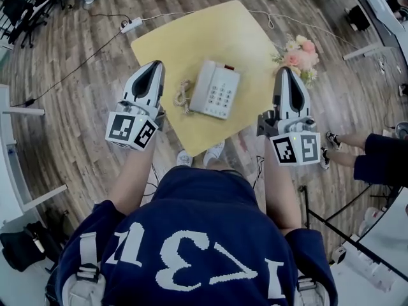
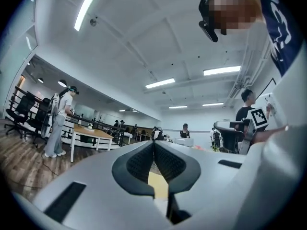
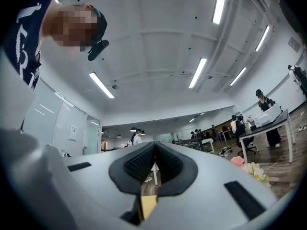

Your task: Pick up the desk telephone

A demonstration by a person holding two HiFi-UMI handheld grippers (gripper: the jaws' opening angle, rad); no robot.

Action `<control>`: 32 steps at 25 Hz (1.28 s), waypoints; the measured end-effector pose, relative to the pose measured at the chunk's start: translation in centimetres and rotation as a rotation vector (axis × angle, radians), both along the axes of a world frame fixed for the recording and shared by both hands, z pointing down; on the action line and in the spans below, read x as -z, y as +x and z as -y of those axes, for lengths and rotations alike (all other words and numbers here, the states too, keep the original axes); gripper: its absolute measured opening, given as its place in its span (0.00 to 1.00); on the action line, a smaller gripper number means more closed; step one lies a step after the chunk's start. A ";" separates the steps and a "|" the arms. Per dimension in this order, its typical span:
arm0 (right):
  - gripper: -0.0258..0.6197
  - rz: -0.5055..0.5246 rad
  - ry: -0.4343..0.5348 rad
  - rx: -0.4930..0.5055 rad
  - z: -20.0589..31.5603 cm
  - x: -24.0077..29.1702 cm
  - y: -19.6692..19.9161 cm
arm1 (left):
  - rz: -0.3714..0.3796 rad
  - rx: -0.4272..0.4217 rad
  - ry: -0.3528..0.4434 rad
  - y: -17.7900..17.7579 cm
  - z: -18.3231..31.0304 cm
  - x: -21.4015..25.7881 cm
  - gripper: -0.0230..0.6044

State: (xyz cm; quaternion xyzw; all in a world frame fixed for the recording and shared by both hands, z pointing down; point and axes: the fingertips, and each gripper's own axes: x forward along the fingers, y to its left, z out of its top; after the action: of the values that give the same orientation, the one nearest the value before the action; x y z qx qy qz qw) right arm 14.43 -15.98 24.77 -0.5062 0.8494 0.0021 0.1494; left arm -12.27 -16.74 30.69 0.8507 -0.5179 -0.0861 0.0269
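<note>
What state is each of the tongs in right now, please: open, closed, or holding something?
Left tongs: closed, holding nothing.
Right tongs: closed, holding nothing.

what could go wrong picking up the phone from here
Both the left gripper and right gripper are shut, so they could shove the desk telephone rather than grasp it. Its coiled cord lies on its left and may snag. The flowers near the right gripper could be knocked.
</note>
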 end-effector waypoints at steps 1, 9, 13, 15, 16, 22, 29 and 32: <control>0.08 -0.002 -0.004 0.019 0.6 -0.2 0.3 | -0.020 0.016 -0.012 0.3 0.3 -0.3 0.06; 0.08 0.022 -0.089 0.161 4.0 -4.4 1.1 | 0.002 0.104 -0.054 2.6 1.4 -2.2 0.06; 0.08 -0.009 -0.147 0.253 3.7 -7.0 -0.9 | -0.014 0.125 -0.103 2.9 1.8 -3.6 0.06; 0.08 -0.021 -0.174 0.263 3.8 -8.1 -1.3 | -0.021 0.123 -0.120 2.9 2.1 -4.3 0.07; 0.08 -0.024 -0.186 0.260 4.1 -8.6 -1.3 | -0.022 0.117 -0.129 3.0 2.4 -4.6 0.07; 0.09 -0.061 -0.307 0.224 5.2 -13.4 -0.8 | -0.030 0.022 -0.205 3.9 4.7 -7.9 0.07; 0.09 -0.034 -0.534 0.222 7.3 -20.5 -1.8 | -0.042 -0.163 -0.419 5.6 8.1 -14.6 0.34; 0.22 -0.018 -0.646 0.213 8.1 -24.2 -1.8 | -0.043 -0.239 -0.532 6.2 9.1 -18.0 0.41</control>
State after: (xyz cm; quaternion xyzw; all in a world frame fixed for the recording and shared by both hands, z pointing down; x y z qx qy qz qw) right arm 12.62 -24.04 48.96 -0.4358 0.8555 -0.2782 -0.0271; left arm -6.04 -25.79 48.69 0.8666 -0.4177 0.0384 0.2701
